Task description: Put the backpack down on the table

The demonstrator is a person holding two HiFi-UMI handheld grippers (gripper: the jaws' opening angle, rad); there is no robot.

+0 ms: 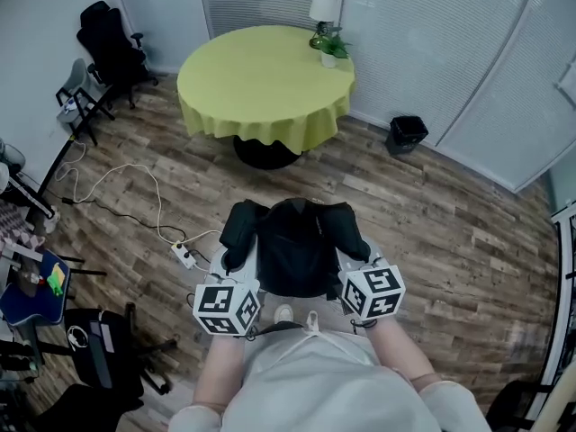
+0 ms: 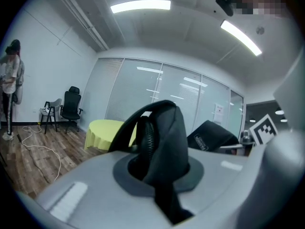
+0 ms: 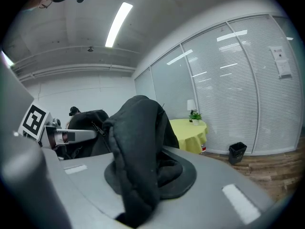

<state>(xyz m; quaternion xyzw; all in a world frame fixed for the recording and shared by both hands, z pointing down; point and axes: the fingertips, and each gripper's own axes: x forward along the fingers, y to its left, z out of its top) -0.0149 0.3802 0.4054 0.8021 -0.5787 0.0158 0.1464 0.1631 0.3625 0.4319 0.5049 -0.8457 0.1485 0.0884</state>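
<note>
A black backpack (image 1: 295,241) hangs in front of me between the two grippers, above the wood floor. My left gripper (image 1: 236,282) is shut on its left shoulder strap (image 2: 164,147), which bulges up between the jaws. My right gripper (image 1: 355,277) is shut on the right strap (image 3: 138,147) in the same way. The round table (image 1: 265,84) with a yellow-green cloth stands ahead at some distance; it also shows as the yellow table (image 2: 106,132) in the left gripper view and the yellow table (image 3: 190,132) in the right gripper view.
A small lamp (image 1: 322,7) and a potted plant (image 1: 333,50) stand at the table's far right edge. A white power strip (image 1: 184,256) and cable lie on the floor at left. Black chairs (image 1: 112,48) stand back left, a black bin (image 1: 407,133) at right. A person (image 2: 9,87) stands at far left.
</note>
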